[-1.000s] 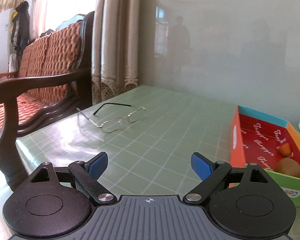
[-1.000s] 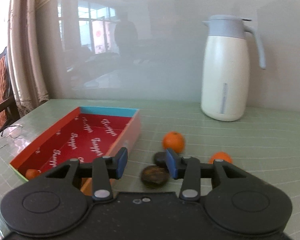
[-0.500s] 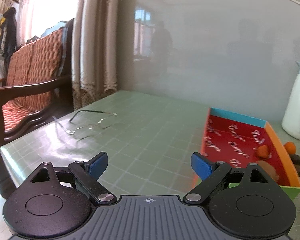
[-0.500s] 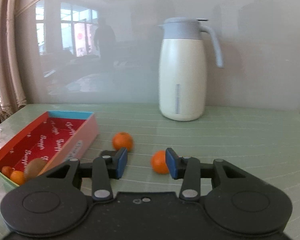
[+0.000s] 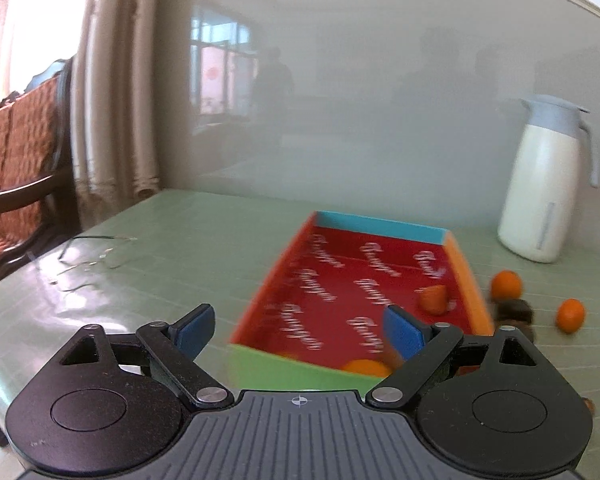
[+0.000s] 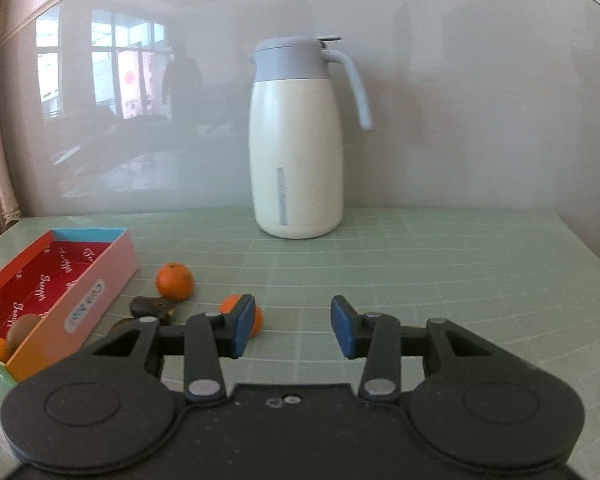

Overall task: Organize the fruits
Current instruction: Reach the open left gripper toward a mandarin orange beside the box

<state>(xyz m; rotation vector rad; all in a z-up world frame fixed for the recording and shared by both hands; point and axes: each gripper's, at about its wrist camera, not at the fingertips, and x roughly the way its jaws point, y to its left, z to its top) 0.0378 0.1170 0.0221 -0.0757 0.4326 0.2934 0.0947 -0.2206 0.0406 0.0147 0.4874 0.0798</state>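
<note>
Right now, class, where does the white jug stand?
In the right wrist view the white jug stands upright at the table's far edge against the wall, behind the loose oranges.

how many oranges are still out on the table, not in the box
2. One orange sits beside the box, near its far end. The other orange lies nearer, partly hidden behind the right gripper. More may be hidden behind the grippers.

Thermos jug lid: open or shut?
Shut. The grey lid sits flush on the upright thermos jug, no gap visible.
</note>
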